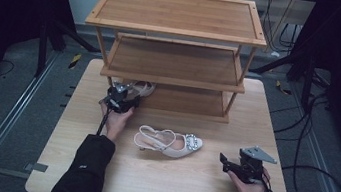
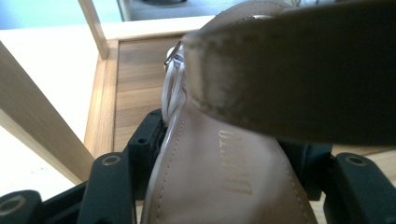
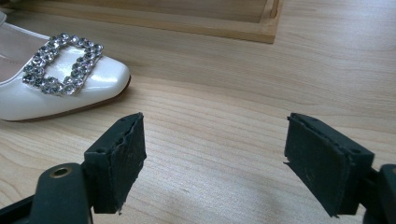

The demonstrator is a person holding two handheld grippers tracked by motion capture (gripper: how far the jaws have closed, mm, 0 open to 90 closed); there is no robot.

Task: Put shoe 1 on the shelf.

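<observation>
On the rack's bottom shelf, your left gripper pinched one shoe; the second shoe lay on the table; your right gripper stood spread, empty.

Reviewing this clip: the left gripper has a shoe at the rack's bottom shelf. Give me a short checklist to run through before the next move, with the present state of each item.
1. Left gripper closed on the held shoe: ok, its insole sits between the jaws.
2. Shoe over the bottom shelf of the rack: ok.
3. Shoe resting on the shelf: cannot tell.
4. Right gripper open with nothing between the jaws: ok.
5. Second shoe lying on the table, apart from both grippers: ok.
</observation>
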